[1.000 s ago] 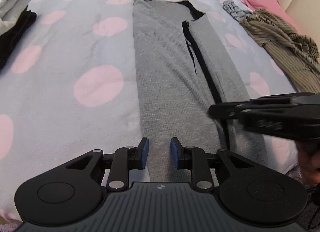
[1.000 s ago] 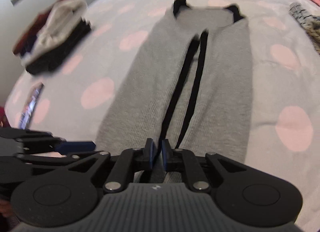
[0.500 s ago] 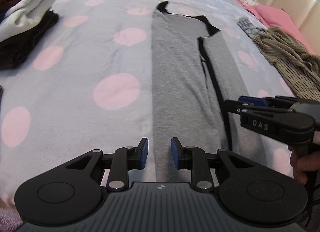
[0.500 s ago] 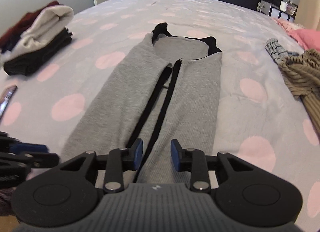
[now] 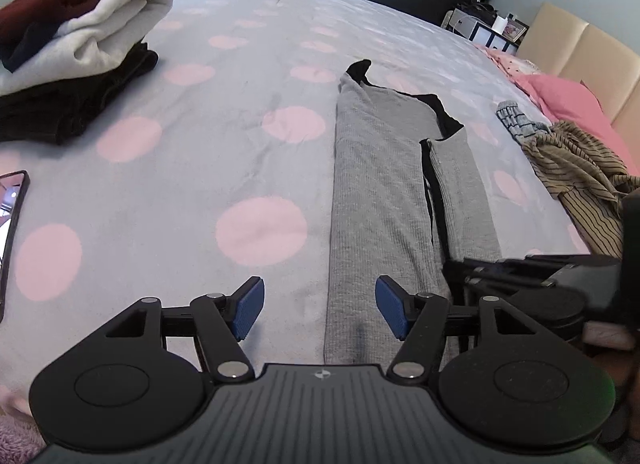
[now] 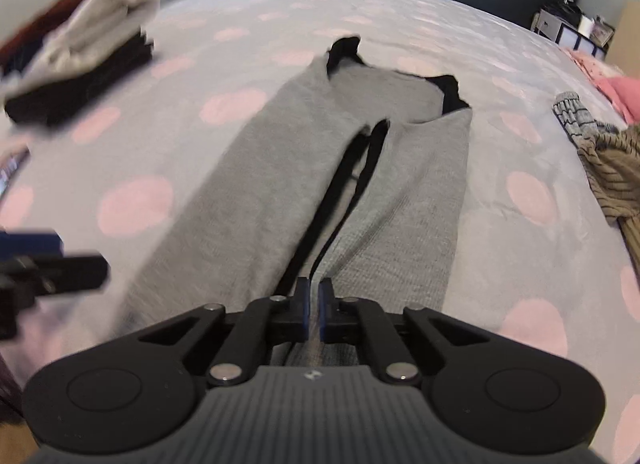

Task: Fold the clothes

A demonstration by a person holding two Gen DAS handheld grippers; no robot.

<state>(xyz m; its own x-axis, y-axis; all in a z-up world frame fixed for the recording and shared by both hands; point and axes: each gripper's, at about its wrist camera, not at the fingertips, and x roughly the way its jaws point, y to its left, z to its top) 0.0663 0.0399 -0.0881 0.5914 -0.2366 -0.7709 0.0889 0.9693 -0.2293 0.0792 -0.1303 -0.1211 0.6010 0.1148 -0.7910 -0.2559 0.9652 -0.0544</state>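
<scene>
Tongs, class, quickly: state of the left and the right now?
Left tongs: opening, jaws wide, nothing gripped; grey garment edge lies between them.
Right tongs: shut at the garment's near end; a grip cannot be told.

Soft, even daylight; one of your two views is smeared.

Your left wrist view is sharp, with faint shadows on the bed (image 5: 200, 192) and glare on the phone screen (image 5: 12, 200) at its left edge. Your right wrist view is motion-blurred, worst on the folded pile (image 6: 80, 64). Fisheye bends both pictures outward and darkens their corners.
</scene>
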